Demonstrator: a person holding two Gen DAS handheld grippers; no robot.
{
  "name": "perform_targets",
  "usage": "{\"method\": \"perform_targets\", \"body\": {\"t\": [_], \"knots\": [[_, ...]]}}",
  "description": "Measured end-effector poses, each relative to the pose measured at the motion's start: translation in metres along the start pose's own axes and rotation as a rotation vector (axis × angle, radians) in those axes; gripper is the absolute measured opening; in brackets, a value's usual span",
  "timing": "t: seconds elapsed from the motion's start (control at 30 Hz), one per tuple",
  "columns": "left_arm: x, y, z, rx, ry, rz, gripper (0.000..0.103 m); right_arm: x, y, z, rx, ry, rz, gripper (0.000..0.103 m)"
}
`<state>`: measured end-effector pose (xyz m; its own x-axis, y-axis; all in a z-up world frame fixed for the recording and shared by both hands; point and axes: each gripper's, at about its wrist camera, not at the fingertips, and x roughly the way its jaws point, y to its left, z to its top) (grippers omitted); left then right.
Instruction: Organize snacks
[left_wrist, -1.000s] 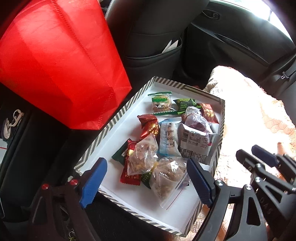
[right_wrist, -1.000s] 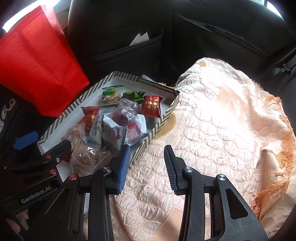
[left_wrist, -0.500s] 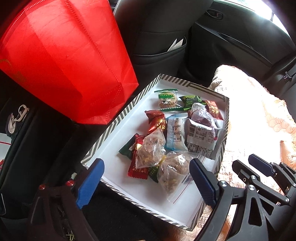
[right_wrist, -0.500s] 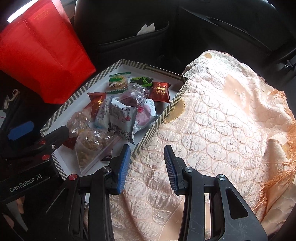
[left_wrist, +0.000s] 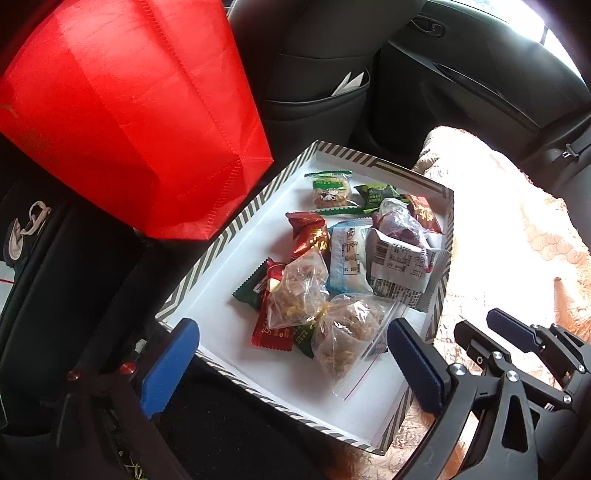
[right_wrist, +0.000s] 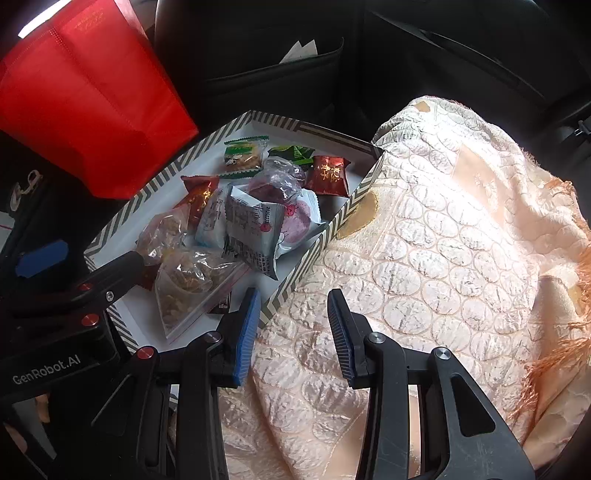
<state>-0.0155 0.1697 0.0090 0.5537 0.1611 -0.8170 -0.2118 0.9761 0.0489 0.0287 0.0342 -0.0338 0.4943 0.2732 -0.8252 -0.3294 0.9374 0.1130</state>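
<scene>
On a car's rear seat, a shallow striped-rim tray sits level, its left edge near a red fabric bag and its right edge touching a cream quilted blanket. The snacks are all inside the tray, crowded toward its right and far side: sealed packets in red, green and white wrappers, with two clear bags of brown pieces nearest the front rim. The white tray floor along the left wall and at the near corner is bare, giving open room there; the right wall is hemmed by packets leaning against it. The left gripper hangs over the tray's near rim, angled downward, its jaws opening and standing very wide, one blue pad outside the left corner, the other above the right front; nothing is gripped, though the clear bags lie below the gap. The right gripper is poised over the blanket just beside the tray's right rim, angled downward, jaws partly apart and empty
</scene>
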Motion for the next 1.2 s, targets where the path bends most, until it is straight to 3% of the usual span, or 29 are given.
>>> {"method": "perform_targets", "body": {"t": [0.33, 0.83, 1.2], "knots": [[0.002, 0.002, -0.001, -0.002, 0.012, -0.004, 0.103, 0.004, 0.004, -0.002, -0.020, 0.011, -0.005, 0.037], [0.007, 0.015, -0.001, -0.048, 0.020, 0.130, 0.103, 0.009, 0.005, -0.005, -0.027, 0.030, -0.008, 0.037], [0.009, 0.015, -0.002, -0.052, 0.027, 0.115, 0.103, 0.009, 0.008, -0.004, -0.037, 0.032, -0.003, 0.037]]}}
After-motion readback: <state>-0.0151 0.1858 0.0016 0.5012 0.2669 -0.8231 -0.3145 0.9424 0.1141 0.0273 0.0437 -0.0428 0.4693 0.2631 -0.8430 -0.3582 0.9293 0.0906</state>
